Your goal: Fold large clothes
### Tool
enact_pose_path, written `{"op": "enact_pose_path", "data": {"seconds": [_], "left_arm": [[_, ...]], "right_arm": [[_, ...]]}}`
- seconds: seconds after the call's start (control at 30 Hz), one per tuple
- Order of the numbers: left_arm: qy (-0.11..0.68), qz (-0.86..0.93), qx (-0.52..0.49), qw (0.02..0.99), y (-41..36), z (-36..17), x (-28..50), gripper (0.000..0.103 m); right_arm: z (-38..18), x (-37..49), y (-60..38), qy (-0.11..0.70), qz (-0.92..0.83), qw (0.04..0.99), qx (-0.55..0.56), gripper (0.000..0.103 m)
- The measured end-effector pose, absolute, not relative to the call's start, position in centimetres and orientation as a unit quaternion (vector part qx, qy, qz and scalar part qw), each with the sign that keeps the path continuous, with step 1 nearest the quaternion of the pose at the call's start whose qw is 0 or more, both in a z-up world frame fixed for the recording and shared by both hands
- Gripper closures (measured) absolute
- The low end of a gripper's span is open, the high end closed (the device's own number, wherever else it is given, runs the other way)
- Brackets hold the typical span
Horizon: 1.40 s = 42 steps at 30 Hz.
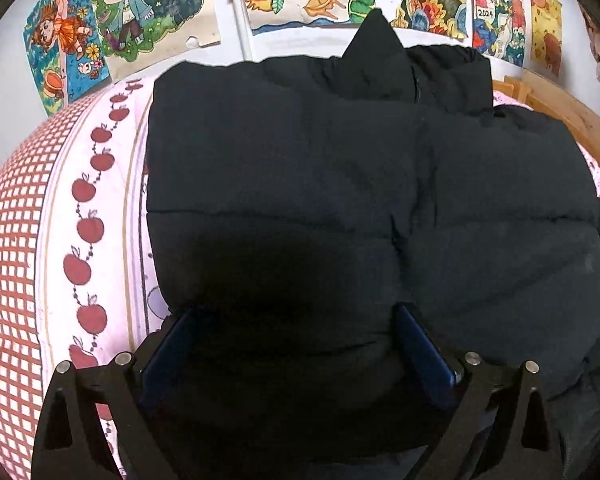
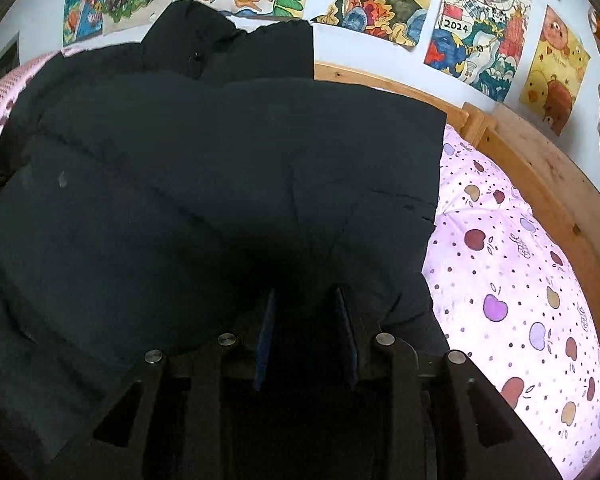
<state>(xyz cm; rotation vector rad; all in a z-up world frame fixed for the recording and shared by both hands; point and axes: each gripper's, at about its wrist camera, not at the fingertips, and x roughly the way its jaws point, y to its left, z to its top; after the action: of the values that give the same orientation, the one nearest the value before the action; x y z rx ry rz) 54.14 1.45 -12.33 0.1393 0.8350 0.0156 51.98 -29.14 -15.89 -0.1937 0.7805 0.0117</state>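
A black puffer jacket [image 1: 300,160] lies folded into a thick bundle on the bed, its collar standing up at the far end. My left gripper [image 1: 296,312] is open wide at the bundle's near edge, and a puffed section of the jacket bulges between its blue pads [image 1: 424,352]. In the right wrist view the same jacket [image 2: 220,160] fills the left and middle. My right gripper [image 2: 305,292] stands slightly open at the jacket's near right corner. The narrow gap between its blue pads [image 2: 346,328] is too dark to show whether cloth sits in it.
The bed has a pink apple-print sheet [image 2: 520,280] and a red-and-white checked cover [image 1: 8,260] on the left. A wooden bed frame [image 2: 540,168] runs along the far right side. Colourful drawings [image 2: 476,40] hang on the white wall behind.
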Motion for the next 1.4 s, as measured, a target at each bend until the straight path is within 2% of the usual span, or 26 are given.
{"op": "enact_pose_path", "data": {"seconds": [0.3,0.4,0.5,0.57,0.63,0.83,0.9,1.0,1.27,1.4], "left_arm": [[0.399,0.0,0.052,0.916,2.1,-12.3,54.0,0.001],[0.405,-0.009,0.033,0.914,2.8,-11.3,54.1,0.001],[0.426,-0.005,0.023,0.904,3.3,-10.0,54.0,0.001],[0.434,0.0,0.018,0.901,3.3,-9.0,53.2,0.001],[0.438,0.004,0.009,0.899,3.4,-7.3,51.9,0.001],[0.468,-0.038,-0.064,0.88,4.1,-3.2,47.8,0.001],[0.502,-0.07,-0.12,0.853,3.8,-2.1,46.4,0.001],[0.523,-0.068,-0.149,0.836,2.7,-0.2,43.7,0.001],[0.517,-0.022,-0.08,0.852,-1.8,7.9,35.8,0.001],[0.468,-0.005,-0.017,0.884,-3.5,12.9,34.9,0.001]], "right_arm": [[-16.2,51.2,-29.4,0.362,0.006,0.928,-0.086,0.074],[-15.8,51.0,-30.2,0.359,0.025,0.931,-0.063,0.07],[-15.1,50.8,-31.1,0.359,0.046,0.932,-0.036,0.059],[-14.2,50.2,-31.7,0.364,0.049,0.93,-0.014,0.043],[-13.1,49.0,-32.4,0.371,0.046,0.927,0.008,0.036],[-10.0,45.8,-33.2,0.411,0.067,0.908,0.046,0.025],[-8.7,45.0,-33.2,0.435,0.078,0.895,0.059,0.024],[-6.7,43.3,-32.4,0.456,0.089,0.884,0.058,0.022],[1.1,39.2,-31.3,0.452,0.14,0.88,0.029,0.02],[5.1,40.2,-31.7,0.428,0.141,0.892,0.02,0.02]]}}
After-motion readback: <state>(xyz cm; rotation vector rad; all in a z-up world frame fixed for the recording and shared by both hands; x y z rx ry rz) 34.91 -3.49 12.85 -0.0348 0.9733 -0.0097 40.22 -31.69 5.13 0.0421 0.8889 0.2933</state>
